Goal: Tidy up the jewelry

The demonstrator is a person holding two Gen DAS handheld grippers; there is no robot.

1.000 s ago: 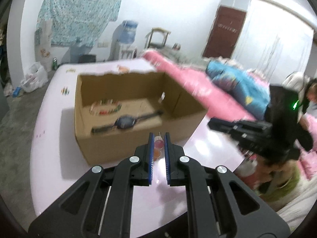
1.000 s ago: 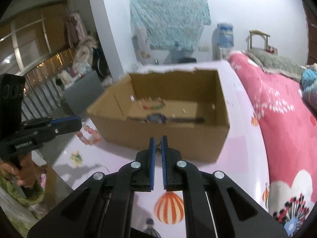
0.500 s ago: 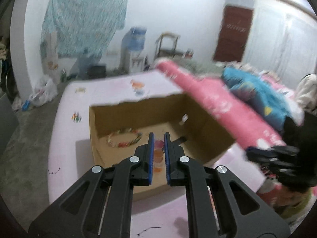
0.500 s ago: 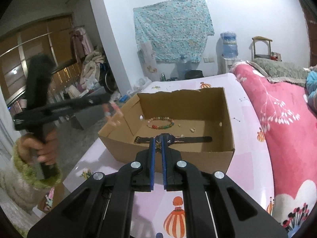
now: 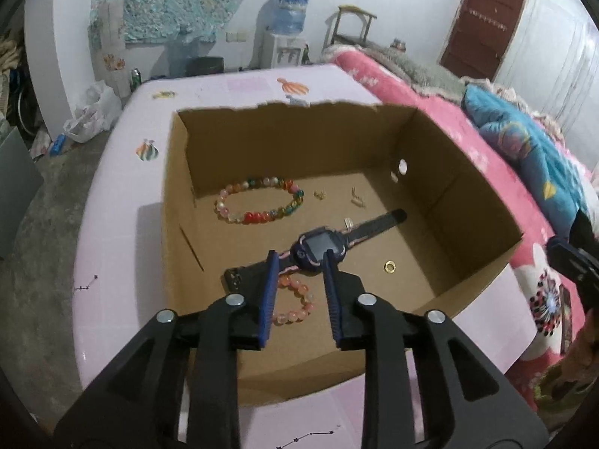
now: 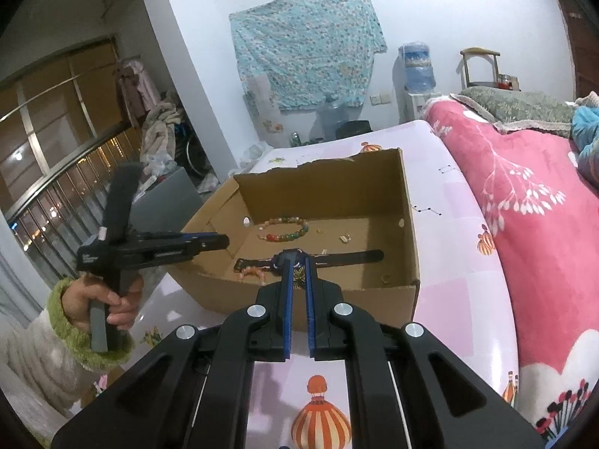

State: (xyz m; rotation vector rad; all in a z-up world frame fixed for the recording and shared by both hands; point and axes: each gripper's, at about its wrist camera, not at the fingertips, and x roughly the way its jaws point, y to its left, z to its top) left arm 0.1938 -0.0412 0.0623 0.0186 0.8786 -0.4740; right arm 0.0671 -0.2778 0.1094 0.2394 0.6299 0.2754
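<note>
Pink bracelet (image 5: 295, 301) now lies inside the cardboard box (image 5: 483, 202), dropped as left tongs (image 5: 299, 262) just opened; right tongs (image 6: 298, 262) stay clamped on a gold trinket (image 6: 299, 274).

Patterned teal cloth (image 6: 305, 43) hung on wall, water dispenser (image 5: 286, 31) below, pink floral blanket (image 6: 524, 202) spread beside table, brown door (image 5: 483, 26) shut.
</note>
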